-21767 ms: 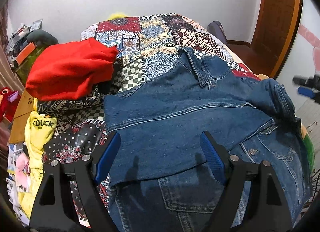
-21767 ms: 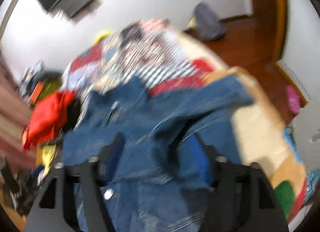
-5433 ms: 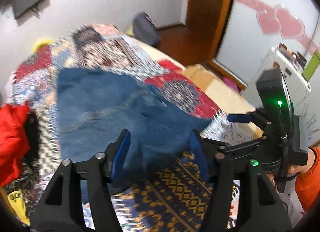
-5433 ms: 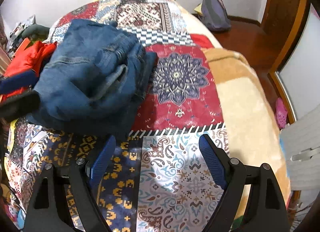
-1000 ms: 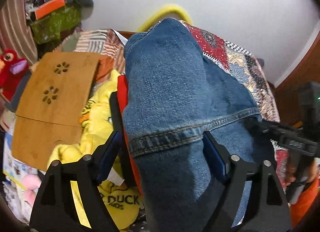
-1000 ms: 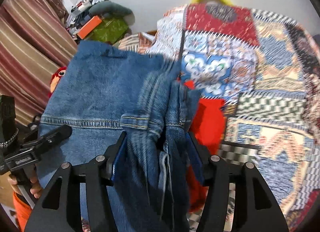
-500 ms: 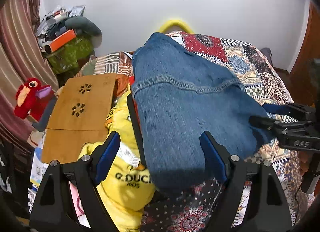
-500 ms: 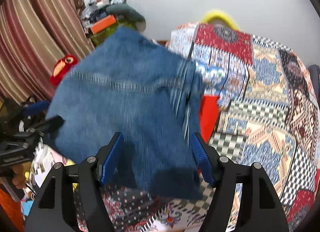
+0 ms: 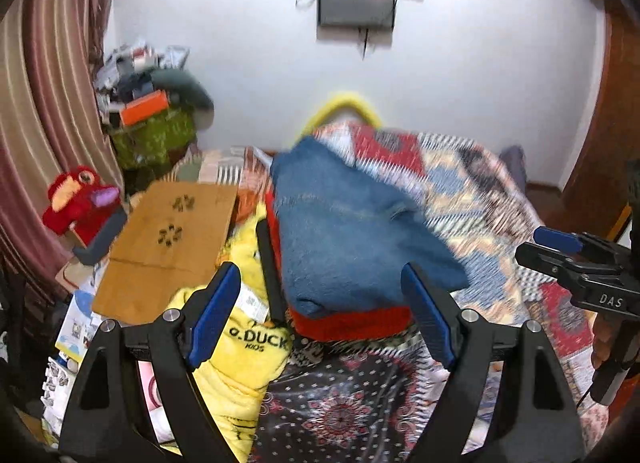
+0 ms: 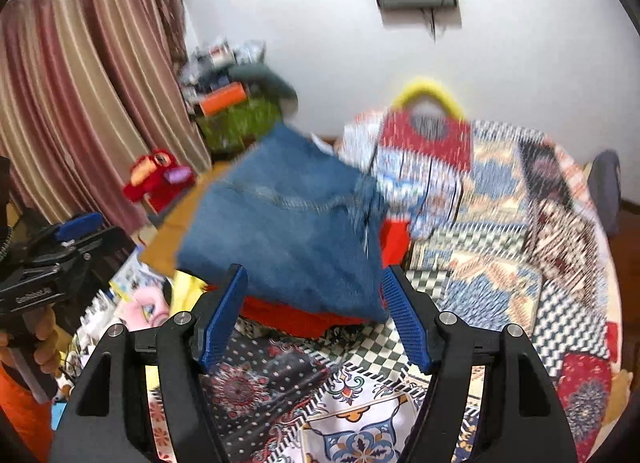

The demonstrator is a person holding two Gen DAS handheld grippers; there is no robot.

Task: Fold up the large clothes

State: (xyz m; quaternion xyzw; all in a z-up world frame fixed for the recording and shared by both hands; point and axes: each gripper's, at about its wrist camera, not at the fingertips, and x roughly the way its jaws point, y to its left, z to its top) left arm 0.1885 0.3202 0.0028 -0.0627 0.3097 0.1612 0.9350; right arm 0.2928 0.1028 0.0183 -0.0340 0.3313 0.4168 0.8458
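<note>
The folded blue denim jacket (image 9: 352,239) lies on top of a folded red garment (image 9: 352,323) at the left edge of the bed. It also shows in the right wrist view (image 10: 296,231), over the red garment (image 10: 288,317). My left gripper (image 9: 322,317) is open and empty, held back from the pile. My right gripper (image 10: 314,315) is open and empty, also back from the pile. The right gripper shows at the right of the left wrist view (image 9: 576,259); the left gripper shows at the left of the right wrist view (image 10: 52,247).
A patchwork blanket (image 10: 500,223) covers the bed. A yellow "Duck" garment (image 9: 240,343) lies beside the pile. A brown board (image 9: 168,243), a red plush toy (image 9: 76,199) and a cluttered green box (image 9: 156,131) stand left, by striped curtains (image 10: 80,103).
Both grippers have let go of the denim jacket and pulled back from it. The jacket now rests on the red garment.
</note>
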